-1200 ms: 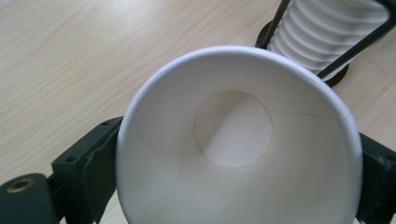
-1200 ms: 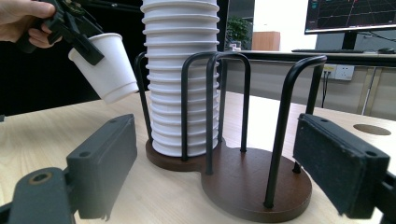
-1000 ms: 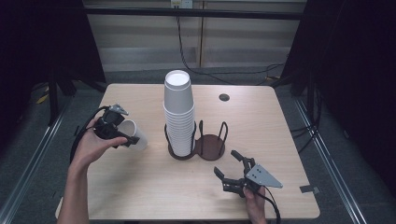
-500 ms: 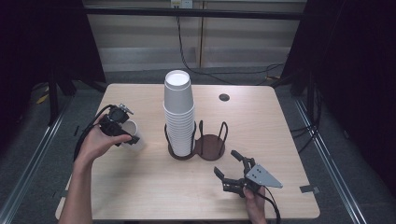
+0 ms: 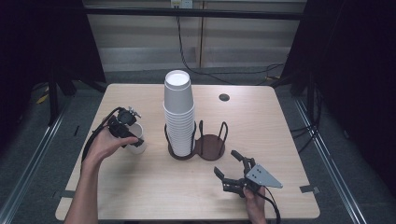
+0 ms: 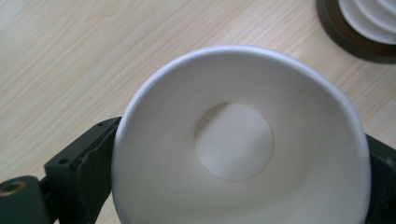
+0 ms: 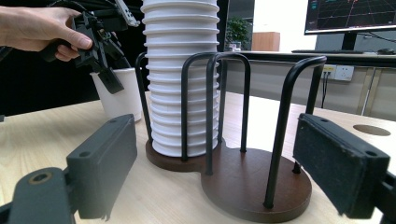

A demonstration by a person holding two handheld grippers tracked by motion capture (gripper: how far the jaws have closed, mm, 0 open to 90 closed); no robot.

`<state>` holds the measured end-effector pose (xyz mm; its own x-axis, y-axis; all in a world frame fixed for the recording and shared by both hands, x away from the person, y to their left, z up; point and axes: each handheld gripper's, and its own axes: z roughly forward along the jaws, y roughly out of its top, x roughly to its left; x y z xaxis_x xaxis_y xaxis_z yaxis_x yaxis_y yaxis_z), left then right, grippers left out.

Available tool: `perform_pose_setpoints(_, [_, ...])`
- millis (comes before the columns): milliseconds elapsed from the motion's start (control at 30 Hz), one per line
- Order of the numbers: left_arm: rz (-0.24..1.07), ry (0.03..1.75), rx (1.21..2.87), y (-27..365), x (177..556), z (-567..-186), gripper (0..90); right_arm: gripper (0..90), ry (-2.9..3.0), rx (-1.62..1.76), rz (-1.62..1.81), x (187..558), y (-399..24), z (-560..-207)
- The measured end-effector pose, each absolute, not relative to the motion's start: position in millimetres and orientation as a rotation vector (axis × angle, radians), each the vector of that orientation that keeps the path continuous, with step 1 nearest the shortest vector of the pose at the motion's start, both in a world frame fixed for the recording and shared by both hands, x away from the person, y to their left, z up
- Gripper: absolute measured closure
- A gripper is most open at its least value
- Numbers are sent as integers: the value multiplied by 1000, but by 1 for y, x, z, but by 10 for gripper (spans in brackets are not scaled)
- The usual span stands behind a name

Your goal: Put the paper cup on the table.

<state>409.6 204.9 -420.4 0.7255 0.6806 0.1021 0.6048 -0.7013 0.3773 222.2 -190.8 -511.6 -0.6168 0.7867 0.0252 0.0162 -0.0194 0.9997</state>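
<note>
From the high view, your left gripper (image 5: 122, 129) sits over a single white paper cup (image 5: 136, 142) standing upright on the pale wooden desk (image 5: 154, 186), left of the tall stack of white paper cups (image 5: 179, 114) in the dark two-ring wire holder (image 5: 210, 145). Your right gripper (image 5: 236, 170) rests on the desk near its front edge, jaws spread with nothing between them.

In the left gripper view, the cup's (image 6: 238, 149) mouth faces you between the black jaws, which have just been opening; whether the pads press its wall, I cannot tell.

In the right gripper view, your jaws stand wide apart, facing the holder (image 7: 252, 182) and the stack (image 7: 180, 74).
</note>
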Motion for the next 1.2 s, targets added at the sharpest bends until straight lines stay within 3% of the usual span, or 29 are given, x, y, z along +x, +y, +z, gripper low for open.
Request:
perform_pose_setpoints(667, [212, 1050, 2554, 214, 410, -440, 39, 132, 1677, 846, 1696, 222, -191, -512])
perform_pose_setpoints(733, [214, 1023, 2573, 216, 410, -442, 86, 132, 1677, 846, 1696, 222, -191, -512])
perform_pose_setpoints(1200, [248, 1014, 2499, 226, 397, -449, 92, 133, 1678, 846, 1696, 222, -191, -512])
